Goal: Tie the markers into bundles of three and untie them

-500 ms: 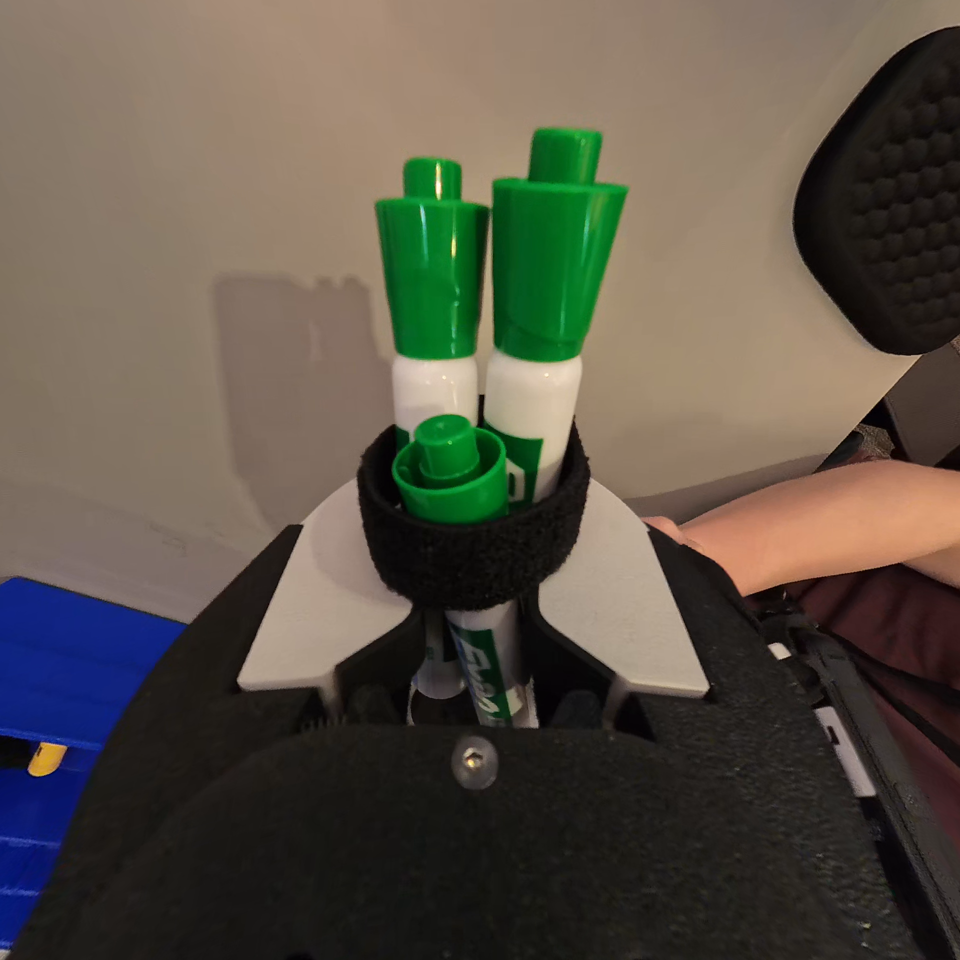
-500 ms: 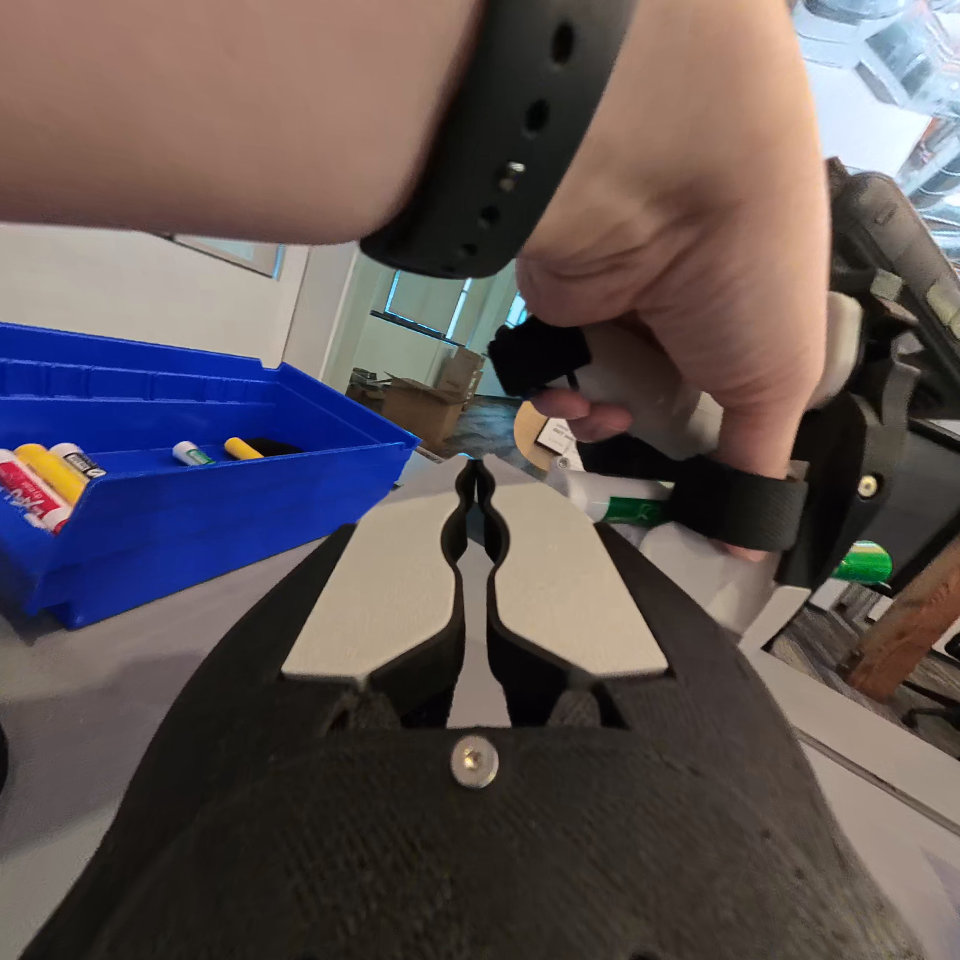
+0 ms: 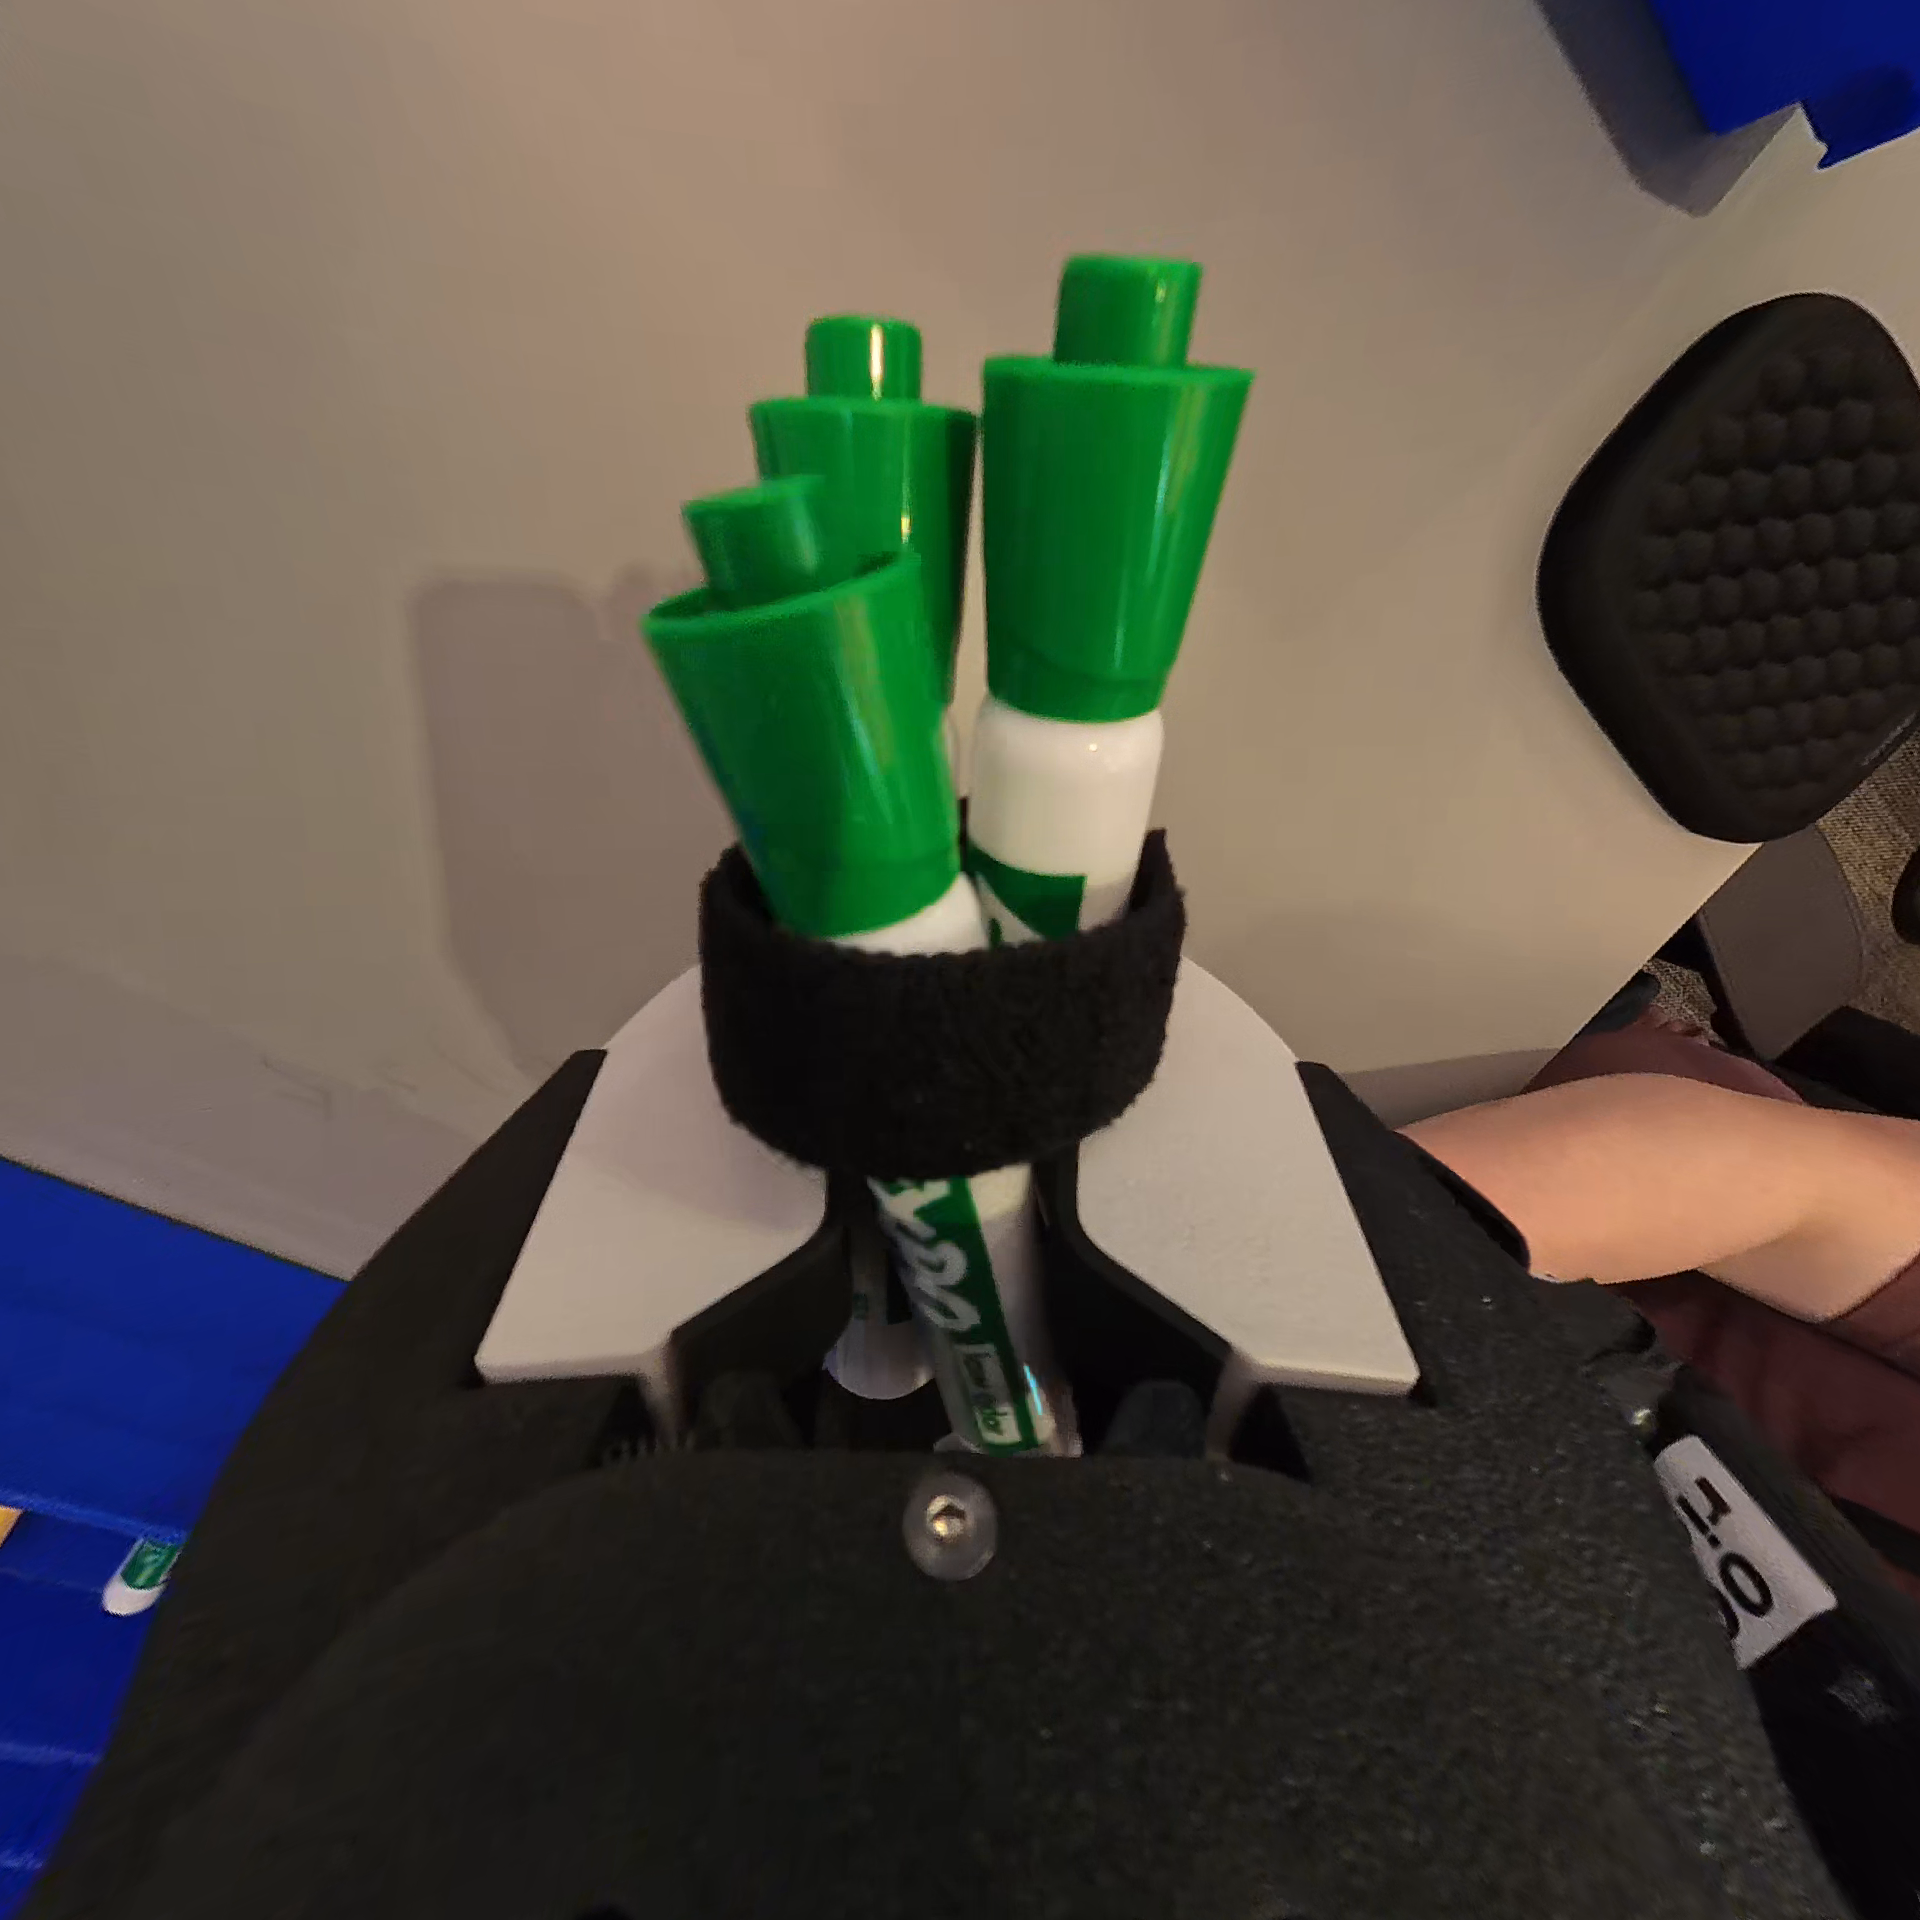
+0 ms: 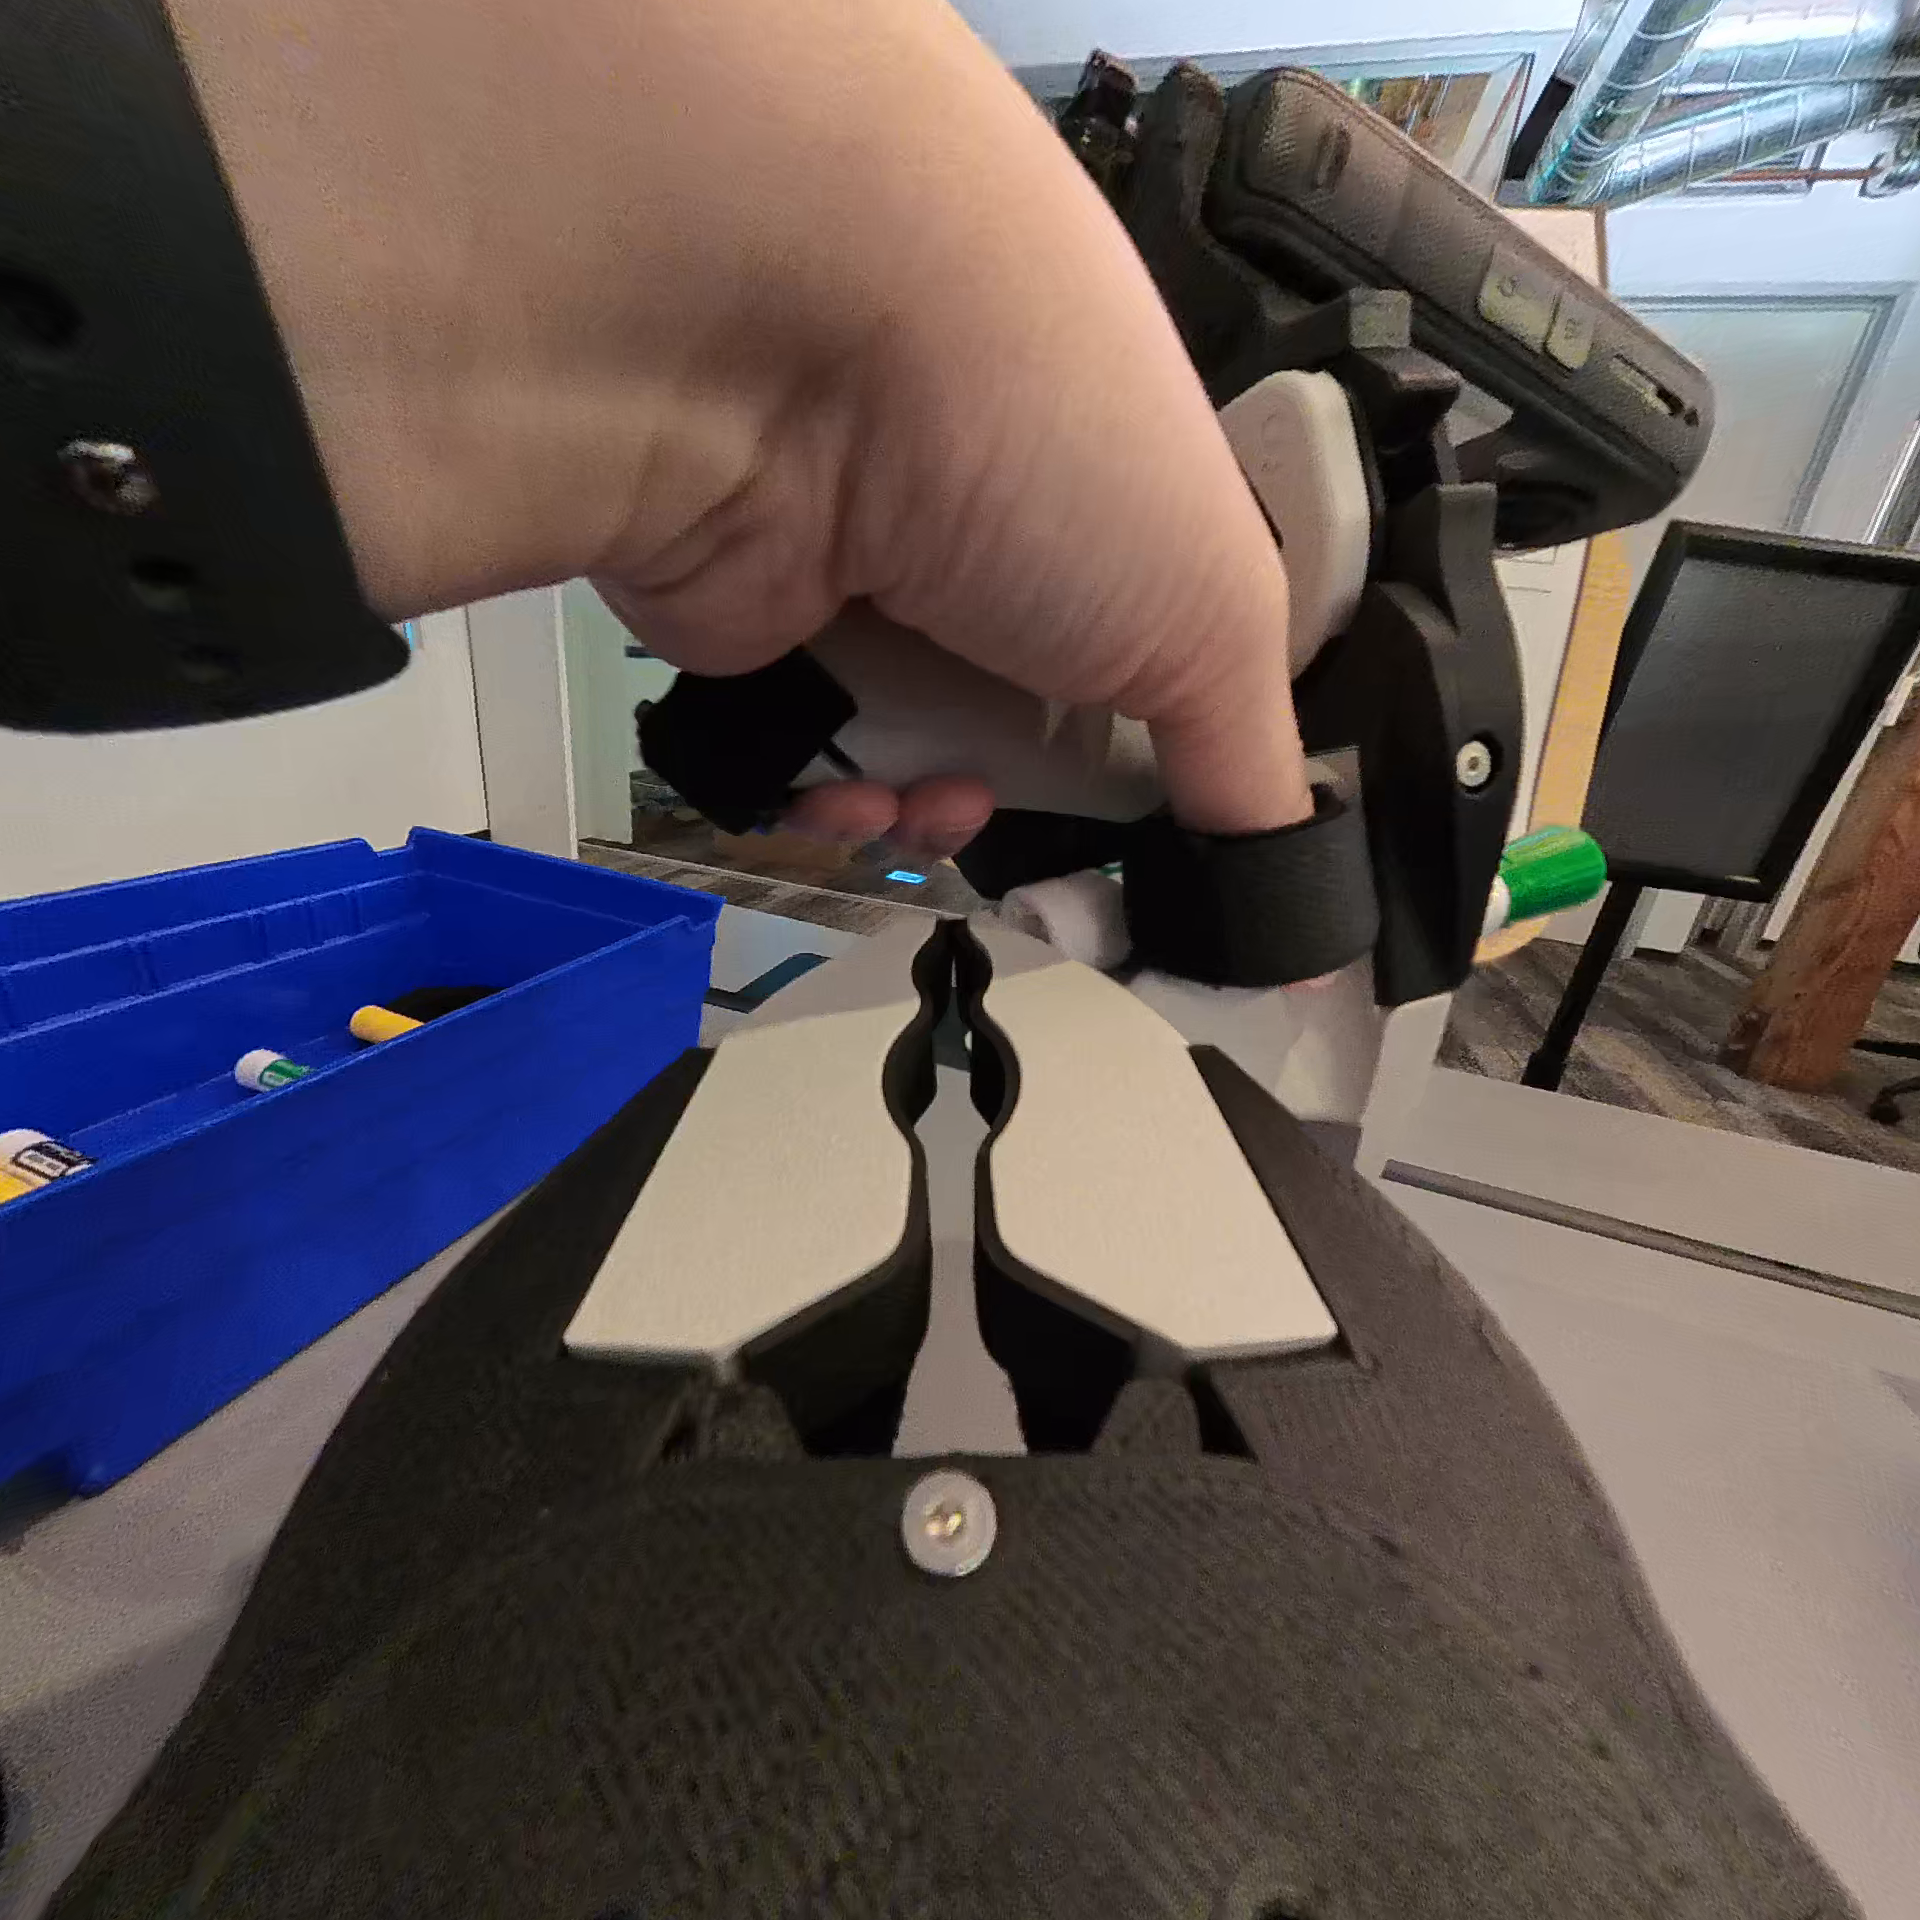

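Note:
Three green-capped white markers (image 3: 1101, 582) stand bundled inside a black velcro strap (image 3: 935, 1049). My left gripper (image 3: 940, 1029) is shut on the bundle just below the strap, above a pale table. The nearest marker (image 3: 810, 748) leans left, its cap lower than the other two. In the right wrist view my right gripper (image 4: 953, 940) is shut and empty. Its tips are close behind the left gripper (image 4: 1434, 790), held by a hand (image 4: 831, 416). The markers' white rear ends (image 4: 1070, 920) and one green cap (image 4: 1548, 873) show there.
A blue bin (image 4: 312, 1247) with several loose markers sits left of my right gripper, and a blue bin (image 3: 104, 1351) also shows at lower left in the left wrist view. A black honeycomb pad (image 3: 1745, 582) lies at the table's right edge. A person's arm (image 3: 1662, 1195) reaches in at right. The left gripper's tips are roughly 8 cm from the right gripper's.
The nearest marker has slid forward through the strap, so its cap now stands beside the other two. My right gripper, still shut, has come closer to the back of the left gripper.

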